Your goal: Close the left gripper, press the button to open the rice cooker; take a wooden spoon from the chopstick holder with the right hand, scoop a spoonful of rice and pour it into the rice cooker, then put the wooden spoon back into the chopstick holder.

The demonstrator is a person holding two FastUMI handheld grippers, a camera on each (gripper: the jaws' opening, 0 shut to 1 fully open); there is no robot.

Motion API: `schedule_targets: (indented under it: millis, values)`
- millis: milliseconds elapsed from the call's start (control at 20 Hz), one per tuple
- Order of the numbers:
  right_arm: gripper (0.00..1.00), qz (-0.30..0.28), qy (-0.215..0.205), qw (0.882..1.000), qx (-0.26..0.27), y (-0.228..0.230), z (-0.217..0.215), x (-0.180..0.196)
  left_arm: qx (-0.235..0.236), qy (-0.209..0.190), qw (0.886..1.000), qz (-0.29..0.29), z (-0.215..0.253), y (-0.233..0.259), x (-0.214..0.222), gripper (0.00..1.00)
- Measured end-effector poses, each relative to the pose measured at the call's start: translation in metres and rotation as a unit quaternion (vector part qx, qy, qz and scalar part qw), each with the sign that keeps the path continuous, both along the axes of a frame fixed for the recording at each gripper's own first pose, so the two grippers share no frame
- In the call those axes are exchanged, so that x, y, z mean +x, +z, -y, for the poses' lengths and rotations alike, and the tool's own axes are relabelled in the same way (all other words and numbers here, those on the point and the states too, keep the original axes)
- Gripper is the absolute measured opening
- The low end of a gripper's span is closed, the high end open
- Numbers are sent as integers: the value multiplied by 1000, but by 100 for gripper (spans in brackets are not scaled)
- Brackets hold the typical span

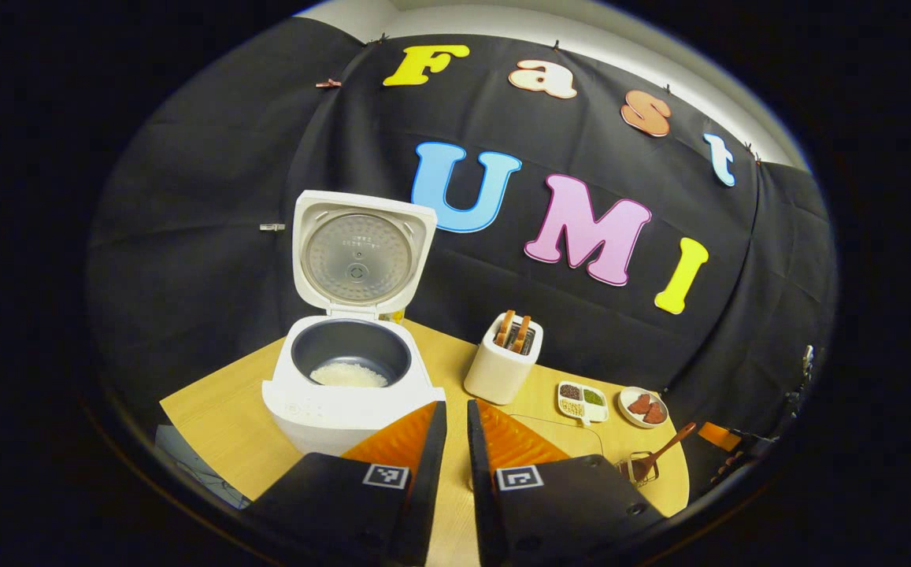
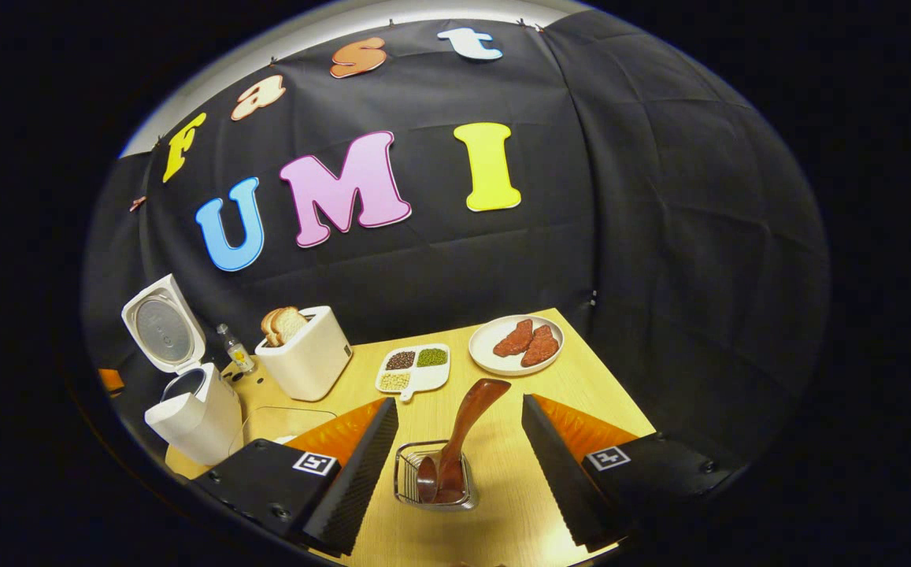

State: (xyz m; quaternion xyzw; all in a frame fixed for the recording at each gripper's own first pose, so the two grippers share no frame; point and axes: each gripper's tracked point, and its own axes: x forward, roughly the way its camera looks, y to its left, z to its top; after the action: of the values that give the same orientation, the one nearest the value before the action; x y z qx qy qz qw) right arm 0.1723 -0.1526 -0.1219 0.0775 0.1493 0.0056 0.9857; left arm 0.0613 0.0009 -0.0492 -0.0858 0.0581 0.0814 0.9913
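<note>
The white rice cooker [image 1: 349, 378] stands open on the wooden table [image 1: 219, 417], lid upright, with white rice [image 1: 348, 375] lying in its dark pot. My left gripper [image 1: 457, 409] hovers just in front of it, right of the pot, shut with nothing between its fingers. In the right gripper view the cooker [image 2: 191, 409] is at far left. A wooden spoon [image 2: 467, 421] stands bowl-down in the wire chopstick holder [image 2: 404, 476], its handle leaning right. My right gripper [image 2: 459, 403] is open, its fingers on either side of the holder and clear of the spoon.
A white toaster [image 2: 305, 354] with bread stands behind, with a small bottle [image 2: 233, 346] to its left. A divided dish of grains [image 2: 414, 368] and a plate of red slices [image 2: 518, 344] lie farther back. A clear box [image 2: 282, 421] sits beside the cooker.
</note>
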Motion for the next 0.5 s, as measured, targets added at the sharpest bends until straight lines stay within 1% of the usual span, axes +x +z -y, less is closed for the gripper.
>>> schedule_targets:
  millis: [50,150,300,400,450,500]
  values:
    - [99,-10,-1,1000,0,-8,3,5,6,-3,1000,2,4,0,1,29]
    - [99,-34,-2,999,3,-25,7,15,21,-3,1000,5,11,3,1,47]
    - [99,-84,5,996,20,-56,6,23,35,1,999,-6,22,-4,5,96]
    - [99,-126,16,991,43,-77,-1,26,33,0,999,-18,30,-14,8,96]
    - [99,-140,21,988,57,-83,-3,29,27,-1,999,-22,34,-19,9,96]
    - [99,-143,24,987,66,-86,-5,33,21,-3,999,-27,38,-23,9,96]
